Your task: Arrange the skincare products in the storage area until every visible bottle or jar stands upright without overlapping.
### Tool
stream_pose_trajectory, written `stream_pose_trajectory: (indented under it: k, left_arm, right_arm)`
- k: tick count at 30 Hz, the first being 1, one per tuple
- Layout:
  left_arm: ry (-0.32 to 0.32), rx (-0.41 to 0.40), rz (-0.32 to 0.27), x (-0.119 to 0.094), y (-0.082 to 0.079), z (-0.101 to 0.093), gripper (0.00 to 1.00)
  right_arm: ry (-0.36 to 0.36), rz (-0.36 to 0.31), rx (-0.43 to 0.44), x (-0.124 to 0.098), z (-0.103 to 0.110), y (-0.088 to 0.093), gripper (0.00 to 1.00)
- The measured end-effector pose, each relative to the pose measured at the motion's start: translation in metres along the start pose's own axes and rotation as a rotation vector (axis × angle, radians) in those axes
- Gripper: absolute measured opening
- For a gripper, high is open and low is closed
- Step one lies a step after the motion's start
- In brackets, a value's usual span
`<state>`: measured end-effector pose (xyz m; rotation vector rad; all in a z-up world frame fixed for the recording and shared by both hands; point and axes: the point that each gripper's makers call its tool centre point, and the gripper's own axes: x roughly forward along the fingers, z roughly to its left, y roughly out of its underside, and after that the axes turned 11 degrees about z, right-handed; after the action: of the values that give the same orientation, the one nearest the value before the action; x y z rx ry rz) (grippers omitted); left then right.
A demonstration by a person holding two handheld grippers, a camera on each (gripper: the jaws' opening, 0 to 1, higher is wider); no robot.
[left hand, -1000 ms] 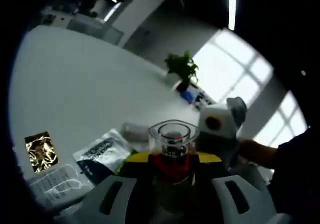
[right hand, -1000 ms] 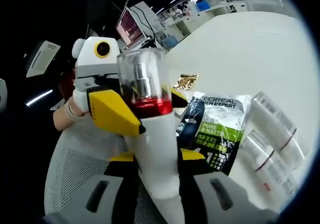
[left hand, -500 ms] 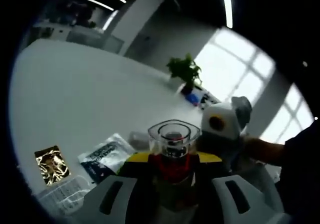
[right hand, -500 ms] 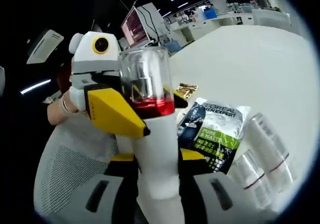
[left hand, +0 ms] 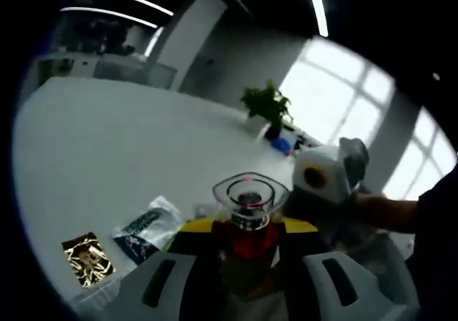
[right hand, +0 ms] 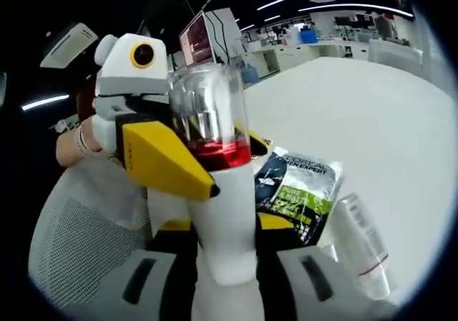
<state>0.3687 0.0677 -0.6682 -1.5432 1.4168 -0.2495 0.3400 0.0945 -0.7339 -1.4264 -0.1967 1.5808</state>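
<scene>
A white bottle (right hand: 222,192) with a red collar and a clear cap (right hand: 207,110) is held in the air above the white table (right hand: 372,114). My right gripper (right hand: 223,228) is shut on its white body. My left gripper (right hand: 168,165) comes in from the left, its yellow jaws clamped at the red collar. In the left gripper view I look onto the clear cap (left hand: 250,194) between my left gripper (left hand: 247,229), with the right gripper (left hand: 325,178) beside it. A clear bottle (right hand: 361,246) with a red band lies flat on the table.
A L'Oreal sachet (right hand: 297,189) (left hand: 147,228) and a gold packet (left hand: 87,258) lie flat on the table. A grey mesh chair (right hand: 79,228) is at the left. A potted plant (left hand: 268,106) stands at the far table edge. A person's hand (left hand: 379,210) holds the right gripper.
Both cameras have lifted and tilted, so the sachet, gold packet and lying bottles sit lower in the views. Both grips on the white bottle are unchanged.
</scene>
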Motion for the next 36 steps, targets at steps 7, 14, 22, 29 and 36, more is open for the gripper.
stream_pose_trajectory:
  k: [7, 14, 22, 29, 36]
  left_arm:
    - [-0.041, 0.070, 0.004, 0.006, -0.009, 0.000, 0.29]
    - [-0.054, 0.100, 0.009, 0.011, -0.011, -0.003, 0.29]
    - [-0.076, 0.179, 0.028, 0.017, -0.010, -0.013, 0.29]
    - [-0.077, 0.222, 0.052, 0.020, -0.006, -0.021, 0.29]
    - [-0.080, 0.242, 0.069, 0.022, -0.003, -0.027, 0.29]
  right_arm:
    - [0.048, -0.016, -0.030, 0.001, -0.011, -0.005, 0.31]
    - [0.073, -0.022, -0.079, -0.003, -0.016, -0.004, 0.30]
    - [0.090, -0.044, -0.102, -0.007, -0.017, 0.001, 0.30]
    - [0.082, -0.039, -0.139, -0.013, -0.015, 0.006, 0.30]
    - [0.065, -0.052, -0.173, -0.017, -0.016, 0.010, 0.30]
